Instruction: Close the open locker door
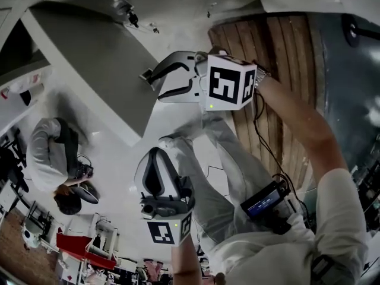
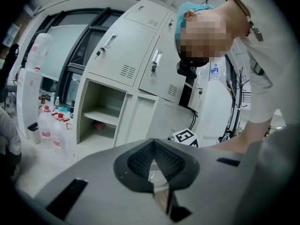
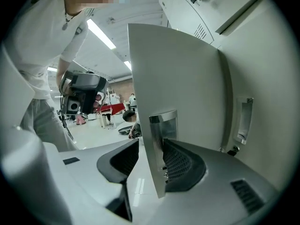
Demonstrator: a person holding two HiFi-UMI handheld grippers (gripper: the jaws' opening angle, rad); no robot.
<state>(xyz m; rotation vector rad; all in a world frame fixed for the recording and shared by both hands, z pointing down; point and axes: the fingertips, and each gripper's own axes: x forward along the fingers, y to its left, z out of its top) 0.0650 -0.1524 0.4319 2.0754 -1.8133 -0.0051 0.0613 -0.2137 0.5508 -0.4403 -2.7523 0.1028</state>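
The open locker door (image 1: 101,64) is a grey slab that runs from the upper left toward the middle of the head view. My right gripper (image 1: 148,77) is at its free edge, shut on it. In the right gripper view the door's edge (image 3: 154,139) and its metal latch plate (image 3: 164,123) stand between the two pads. In the left gripper view the door (image 2: 140,121) hangs beside the open compartment (image 2: 103,111), which has one shelf. My left gripper (image 1: 159,154) is lower down and away from the door, shut with nothing in it.
Closed lockers (image 2: 126,55) sit above and to the right of the open compartment. Several water bottles (image 2: 51,125) stand on the floor to its left. Another person (image 1: 53,159) crouches at the left. My own legs (image 1: 231,165) are below the right gripper.
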